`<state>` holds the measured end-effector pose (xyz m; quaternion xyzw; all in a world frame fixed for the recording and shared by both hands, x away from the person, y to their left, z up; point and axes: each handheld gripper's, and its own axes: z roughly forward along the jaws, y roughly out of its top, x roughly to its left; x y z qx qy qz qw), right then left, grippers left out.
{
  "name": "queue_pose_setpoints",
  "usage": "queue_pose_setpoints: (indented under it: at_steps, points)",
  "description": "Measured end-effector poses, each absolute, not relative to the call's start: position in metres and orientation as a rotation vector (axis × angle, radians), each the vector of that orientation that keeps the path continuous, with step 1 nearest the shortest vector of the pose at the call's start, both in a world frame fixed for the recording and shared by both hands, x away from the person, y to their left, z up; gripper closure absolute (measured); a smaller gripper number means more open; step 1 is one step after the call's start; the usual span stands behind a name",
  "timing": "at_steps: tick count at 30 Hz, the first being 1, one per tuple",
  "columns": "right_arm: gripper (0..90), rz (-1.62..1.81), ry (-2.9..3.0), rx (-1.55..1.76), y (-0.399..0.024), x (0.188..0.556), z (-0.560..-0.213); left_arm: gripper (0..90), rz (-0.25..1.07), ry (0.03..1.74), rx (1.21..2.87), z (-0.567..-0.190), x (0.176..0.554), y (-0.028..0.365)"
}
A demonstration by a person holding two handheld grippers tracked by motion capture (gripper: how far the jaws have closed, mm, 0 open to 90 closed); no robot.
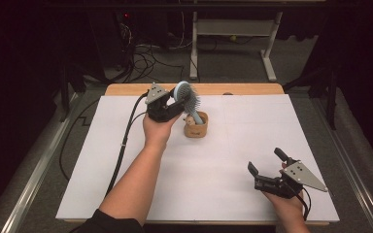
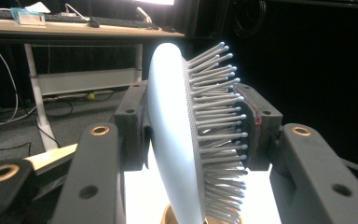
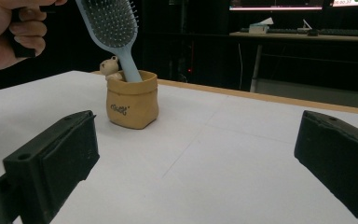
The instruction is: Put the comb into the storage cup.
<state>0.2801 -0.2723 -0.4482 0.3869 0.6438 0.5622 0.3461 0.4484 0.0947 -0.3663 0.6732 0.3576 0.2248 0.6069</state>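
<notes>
brush: pale blue hairbrush [image 1: 188, 99], handle down in the pot [image 1: 195, 127], head up and tilted toward the left hand-held gripper [image 1: 175, 103]
pot: small tan pot, on the tabletop [image 1: 126, 160] toward the far edge, left of centre; a little figure [image 3: 109, 66] sits at its rim beside the handle
left hand-held gripper: raised above the tabletop, jaws either side of the brush head [image 2: 177, 135]; in the left gripper view one pad lies against the smooth back, the other meets the bristle tips [image 2: 233, 116]; grasping the brush head, lightly
left hand: wrapped round the gripper body [image 1: 156, 127], forearm comes in from the near edge
right hand-held gripper: low over the near right corner of the tabletop [image 1: 267, 164], jaws wide apart, released, nothing between them
right gripper view: looks across the tabletop at pot and brush, well apart from its jaws
background: desk [image 3: 303, 35] with a keyboard past the tabletop
</notes>
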Motion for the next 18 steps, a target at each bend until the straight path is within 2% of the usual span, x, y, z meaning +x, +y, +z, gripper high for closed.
queue_pose_setpoints:
  at_steps: [18]
  points:
    - [0.2, 1.467, 1.672, 1.008, -0.2728, 0.2804, -0.4482, 48.3, 0.536, 0.840, 1.564, -0.3684, 0.4519, 0.1010]
